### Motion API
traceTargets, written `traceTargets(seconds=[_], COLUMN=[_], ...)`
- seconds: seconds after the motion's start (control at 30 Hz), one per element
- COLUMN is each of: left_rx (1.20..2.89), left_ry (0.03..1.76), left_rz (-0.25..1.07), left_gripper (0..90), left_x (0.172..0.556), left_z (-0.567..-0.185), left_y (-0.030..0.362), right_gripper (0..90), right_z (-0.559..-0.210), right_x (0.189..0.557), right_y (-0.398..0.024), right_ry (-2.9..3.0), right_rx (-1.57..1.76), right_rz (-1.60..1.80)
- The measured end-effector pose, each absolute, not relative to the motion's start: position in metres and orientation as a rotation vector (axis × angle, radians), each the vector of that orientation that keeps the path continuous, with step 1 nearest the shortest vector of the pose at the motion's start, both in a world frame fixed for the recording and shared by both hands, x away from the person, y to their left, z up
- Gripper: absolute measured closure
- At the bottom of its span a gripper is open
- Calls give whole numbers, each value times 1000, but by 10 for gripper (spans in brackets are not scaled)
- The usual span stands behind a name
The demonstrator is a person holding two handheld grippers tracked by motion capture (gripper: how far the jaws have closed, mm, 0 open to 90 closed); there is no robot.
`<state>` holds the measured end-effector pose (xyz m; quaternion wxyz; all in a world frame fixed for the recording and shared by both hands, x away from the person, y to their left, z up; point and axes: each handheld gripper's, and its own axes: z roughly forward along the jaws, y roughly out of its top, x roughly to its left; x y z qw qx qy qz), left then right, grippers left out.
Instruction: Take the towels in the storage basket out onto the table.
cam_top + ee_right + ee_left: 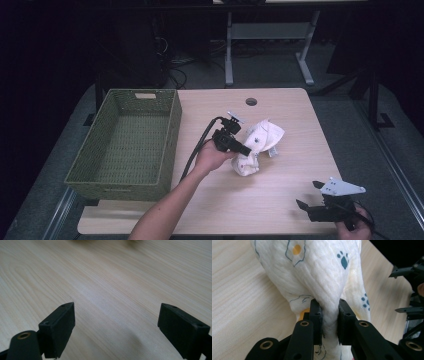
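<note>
Left tool [329,315] clamped on bunched fold of cloth [319,272], jaws pressed against fabric on both sides. Cloth white, quilted, printed with teal paw marks, thin teal outlines, yellow dots; it rises far from jaws. Pale wood worktop [242,305] under and left of cloth. Other tool [412,290] at right edge, dark, partly cut off.

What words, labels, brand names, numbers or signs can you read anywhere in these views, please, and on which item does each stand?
None: no readable text in any view.
The white cloth, pinched by the left tool, bears only printed paw marks, a yellow dot and outline drawings, no letters.
The green basket, the table and the right tool show no label or number.
</note>
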<state>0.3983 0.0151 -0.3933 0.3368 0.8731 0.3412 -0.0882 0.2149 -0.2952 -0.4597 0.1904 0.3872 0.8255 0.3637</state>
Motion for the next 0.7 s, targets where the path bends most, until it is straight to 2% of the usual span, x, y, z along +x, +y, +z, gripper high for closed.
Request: traceTargets(seconds=[0.37,0.7], left_rx=[2262,2219], left_ry=[945,997], left_rz=[-192,-199], left_gripper=[759,693], left_x=[396,398], left_z=[-412,-421], left_y=[5,7], right_gripper=[140,140], right_z=[-460,-460], right_x=[215,216], right_y=[-296,-297], right_ry=[2317,2319], right_rx=[1085,1078], right_rz=[1024,1024])
